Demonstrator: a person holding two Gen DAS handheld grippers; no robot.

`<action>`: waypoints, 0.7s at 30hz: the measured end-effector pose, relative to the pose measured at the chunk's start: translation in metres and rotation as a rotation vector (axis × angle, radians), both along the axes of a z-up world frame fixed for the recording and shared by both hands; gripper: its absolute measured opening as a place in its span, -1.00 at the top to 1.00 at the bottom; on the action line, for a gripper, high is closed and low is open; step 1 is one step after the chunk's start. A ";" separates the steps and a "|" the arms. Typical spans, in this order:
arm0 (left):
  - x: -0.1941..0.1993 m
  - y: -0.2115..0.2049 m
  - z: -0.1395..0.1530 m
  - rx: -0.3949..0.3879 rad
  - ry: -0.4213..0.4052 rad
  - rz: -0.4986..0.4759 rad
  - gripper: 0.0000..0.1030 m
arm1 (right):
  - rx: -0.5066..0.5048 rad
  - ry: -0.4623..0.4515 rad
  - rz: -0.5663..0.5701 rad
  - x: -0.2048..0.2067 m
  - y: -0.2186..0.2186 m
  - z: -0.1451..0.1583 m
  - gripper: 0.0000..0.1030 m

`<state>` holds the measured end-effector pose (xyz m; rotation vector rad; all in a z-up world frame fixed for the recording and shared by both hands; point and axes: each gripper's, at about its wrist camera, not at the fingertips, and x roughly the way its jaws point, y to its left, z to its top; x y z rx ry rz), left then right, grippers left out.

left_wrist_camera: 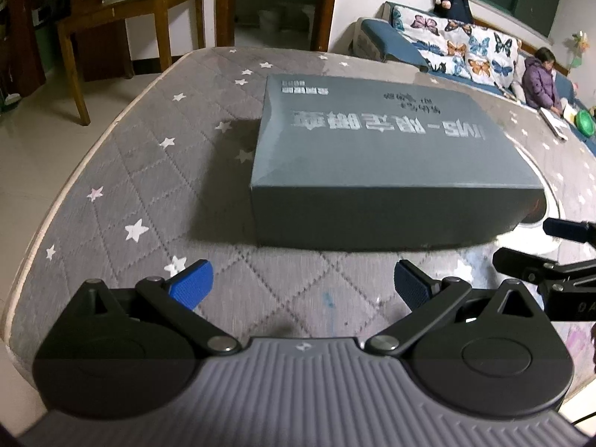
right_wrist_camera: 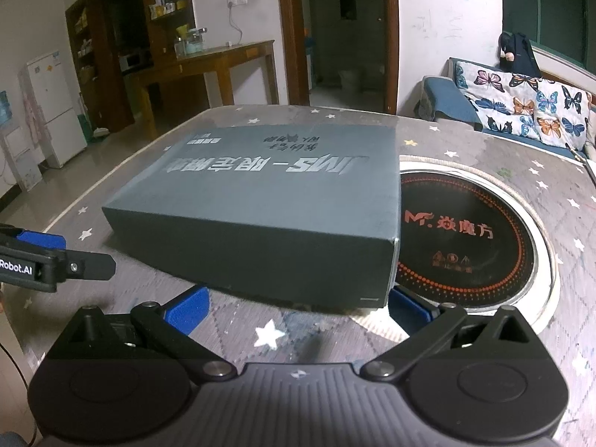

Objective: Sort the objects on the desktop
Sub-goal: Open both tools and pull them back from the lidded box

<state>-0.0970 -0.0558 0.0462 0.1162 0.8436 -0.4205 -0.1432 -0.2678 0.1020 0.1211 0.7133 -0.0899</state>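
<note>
Here, the grey box point(right_wrist_camera: 268, 201) is lying flat w/ lid on mid table point(left_wrist_camera: 123, 171), partly overlapping the round hob point(right_wrist_camera: 469, 231), while left gripper point(left_wrist_camera: 301, 283) & right gripper point(right_wrist_camera: 298, 305) are hovering nearby, fingers spread wide, holding nothing, prob. flanking it.

**Star-print counter with a box and a cooktop**

The counter point(right_wrist_camera: 484, 335) is a rounded top under a grey quilted cover scattered with white stars, pale trim running along its edge. A flat grey box point(right_wrist_camera: 260, 201) with printed lettering lies closed on the cover, one end reaching over the rim of a round black cooktop point(right_wrist_camera: 465, 231) set in a white ring in the counter. At the far edge, small and blurred, lie some papers point(left_wrist_camera: 555, 121) and a green bowl point(left_wrist_camera: 585, 123).
</note>
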 end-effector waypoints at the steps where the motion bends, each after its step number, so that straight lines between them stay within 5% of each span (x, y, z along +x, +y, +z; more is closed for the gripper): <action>1: -0.001 -0.001 -0.001 0.006 0.003 -0.001 -0.99 | -0.001 0.002 0.001 -0.001 0.001 0.000 -1.00; 21: -0.023 -0.003 -0.014 0.062 0.016 -0.008 -0.99 | -0.013 0.027 0.021 -0.022 0.020 -0.012 -1.00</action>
